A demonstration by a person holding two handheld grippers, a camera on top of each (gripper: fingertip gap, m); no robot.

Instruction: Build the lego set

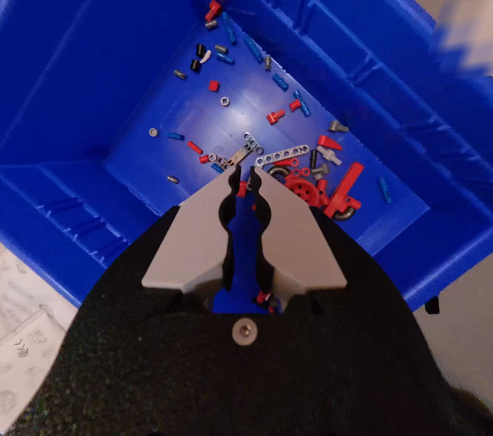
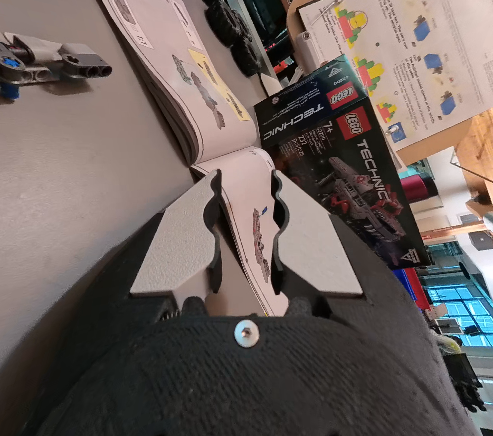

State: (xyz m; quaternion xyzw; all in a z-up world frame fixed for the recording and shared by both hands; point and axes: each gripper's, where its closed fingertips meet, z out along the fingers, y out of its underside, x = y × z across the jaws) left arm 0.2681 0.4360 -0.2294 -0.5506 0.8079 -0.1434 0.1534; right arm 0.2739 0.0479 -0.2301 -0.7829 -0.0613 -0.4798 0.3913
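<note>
Reaching: my left claw (image 1: 245, 170) points down into the bin (image 1: 106, 55), tips just above its floor.
Left claw: narrowly parted, pinching nothing I can see; a small red piece (image 1: 242, 188) shows in the gap behind the tips.
Bin: blue, deep, its floor scattered with small red, blue, grey and black pieces.
Beam: a pale grey holed beam (image 1: 282, 155) lies just past my right fingertip.
Wheel cluster: a red wheel hub (image 1: 302, 190) and red frame (image 1: 345, 190) lie right of the beam, toward the bin's near wall.
Right claw: my right claw (image 2: 246, 174) hangs spread and empty over the booklet (image 2: 170, 55).
Booklet: open on the grey surface (image 2: 66, 170).
Box: the set's box (image 2: 346, 170) stands touching the booklet's far edge.
Tyres: black tyres (image 2: 229, 26) lie beside the booklet, past the box.
Build: a partial grey and blue assembly (image 2: 40, 63) rests on the surface, well apart from the booklet.
</note>
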